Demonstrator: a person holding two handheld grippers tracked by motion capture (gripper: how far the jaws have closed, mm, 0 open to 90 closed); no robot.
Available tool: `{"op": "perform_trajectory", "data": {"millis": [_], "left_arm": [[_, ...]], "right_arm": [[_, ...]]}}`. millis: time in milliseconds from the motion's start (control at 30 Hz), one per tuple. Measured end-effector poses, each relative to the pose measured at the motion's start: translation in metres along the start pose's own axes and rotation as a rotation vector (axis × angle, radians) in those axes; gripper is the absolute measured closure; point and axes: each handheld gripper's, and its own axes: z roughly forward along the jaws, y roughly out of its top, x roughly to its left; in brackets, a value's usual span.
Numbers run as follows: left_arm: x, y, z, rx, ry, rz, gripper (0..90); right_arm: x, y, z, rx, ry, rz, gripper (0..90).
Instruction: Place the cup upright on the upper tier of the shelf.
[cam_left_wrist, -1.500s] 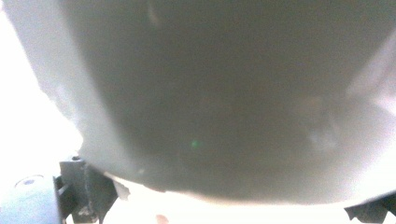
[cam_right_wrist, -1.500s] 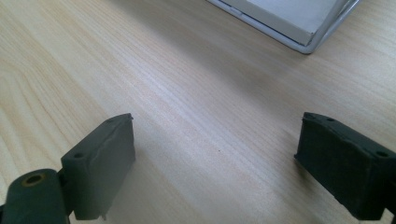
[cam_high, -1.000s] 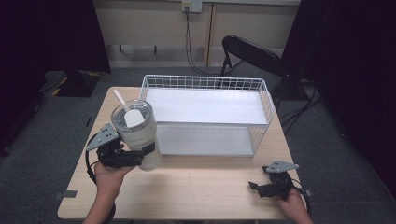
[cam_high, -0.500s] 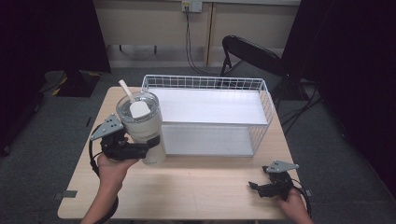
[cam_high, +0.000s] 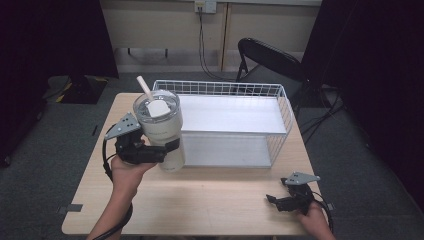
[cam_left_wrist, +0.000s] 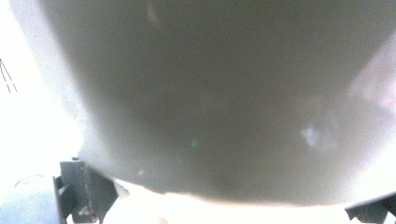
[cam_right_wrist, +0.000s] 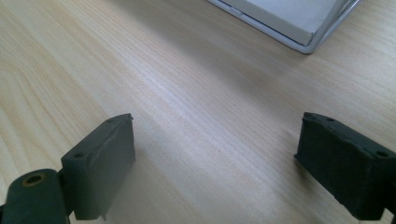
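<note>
Now, entries by item:

Tumbler: large cream-coloured insulated tumbler with a clear lid and a white straw (cam_high: 161, 131), upright, near the left front corner of the basket. Whether its base touches the table or hangs just above it cannot be told from the high view.

Left gripper: black two-jaw gripper with a grey three-cornered plate (cam_high: 150, 151), held in the person's left hand (cam_high: 126, 171); its jaws are clamped around the lower body of the tumbler from the person's side.

Left gripper view: a blurred grey-cream curved wall of the tumbler (cam_left_wrist: 219, 93) sits right against the lens; surface detail is lost. Black jaw parts peek out at the bottom left and bottom right corners, mostly cut off by the frame. Left edge is washed out white.

Right gripper: black gripper (cam_high: 280, 202) in the person's right hand (cam_high: 314, 216), low on the table near its front right edge, well apart from the tumbler. The hand is partly cut off by the bottom of the high view.

Right jaws: spread wide with bare wood between them, holding nothing; in the right gripper view (cam_right_wrist: 215, 158) both pads are cropped at the bottom.

Basket: white wire basket with a flat white floor (cam_high: 285, 107), on the far half of the table; a corner of it (cam_right_wrist: 303, 37) shows at the top of the right gripper view, the rest cut off.

Table: light wooden tabletop (cam_high: 210, 200).

Background: black folding chair (cam_high: 265, 57) behind the basket, partly lost in dark surroundings.
</note>
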Motion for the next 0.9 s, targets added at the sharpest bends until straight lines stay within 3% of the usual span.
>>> {"op": "perform_trajectory", "data": {"millis": [333, 900], "left_arm": [[-0.001, 0.007, 0.009, 0.033, -0.003, -0.005, 10.1], [-0.005, 0.031, 0.014, 0.021, -0.003, 0.005, 10.2]], "right_arm": [[0.000, 0.000, 0.000, 0.000, 0.000, 0.001, 10.6], [0.000, 0.000, 0.000, 0.000, 0.000, 0.001, 10.6]]}}
